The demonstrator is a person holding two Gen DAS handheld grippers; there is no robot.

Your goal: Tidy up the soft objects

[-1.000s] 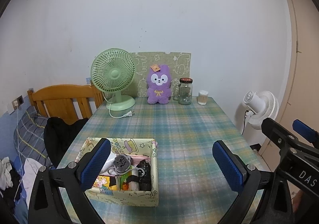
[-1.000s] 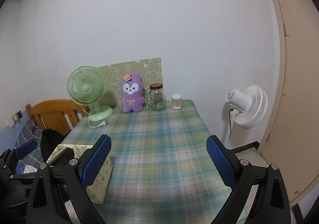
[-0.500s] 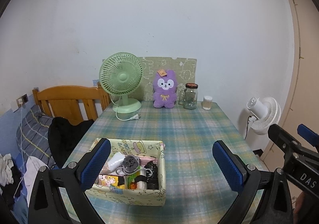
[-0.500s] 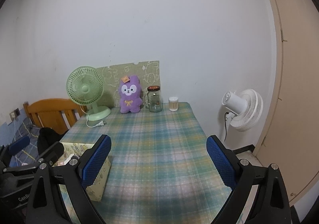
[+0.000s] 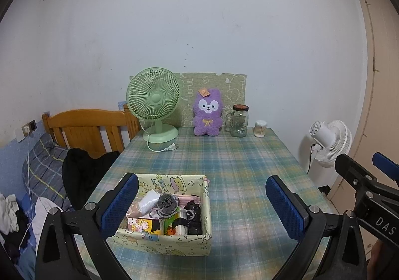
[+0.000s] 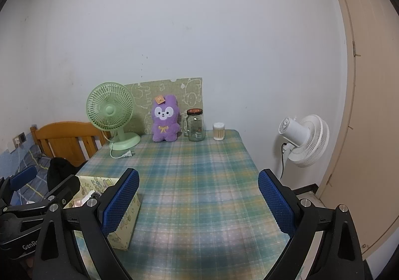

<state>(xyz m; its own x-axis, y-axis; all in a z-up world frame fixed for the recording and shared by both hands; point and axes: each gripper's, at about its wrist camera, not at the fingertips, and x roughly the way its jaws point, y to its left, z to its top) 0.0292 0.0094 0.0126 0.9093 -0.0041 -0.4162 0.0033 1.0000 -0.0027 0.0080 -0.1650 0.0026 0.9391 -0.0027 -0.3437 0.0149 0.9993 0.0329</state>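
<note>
A purple plush toy (image 5: pixel 207 115) sits upright at the far edge of the plaid table, also in the right wrist view (image 6: pixel 165 119). A yellow patterned box (image 5: pixel 164 235) near the front left holds several small soft items; its corner shows in the right wrist view (image 6: pixel 124 227). My left gripper (image 5: pixel 203 205) is open and empty, held above the table with its left finger over the box. My right gripper (image 6: pixel 198 201) is open and empty, over the table to the right of the box.
A green desk fan (image 5: pixel 154 108), a glass jar (image 5: pixel 240 120) and a small cotton-swab tub (image 5: pixel 260 128) stand by the plush. A wooden bed headboard (image 5: pixel 87 128) lies left. A white floor fan (image 5: pixel 329 139) and a door (image 6: pixel 369 95) are right.
Both grippers have pulled back and risen, so the table, box and plush look farther away. Both stay open and empty.
</note>
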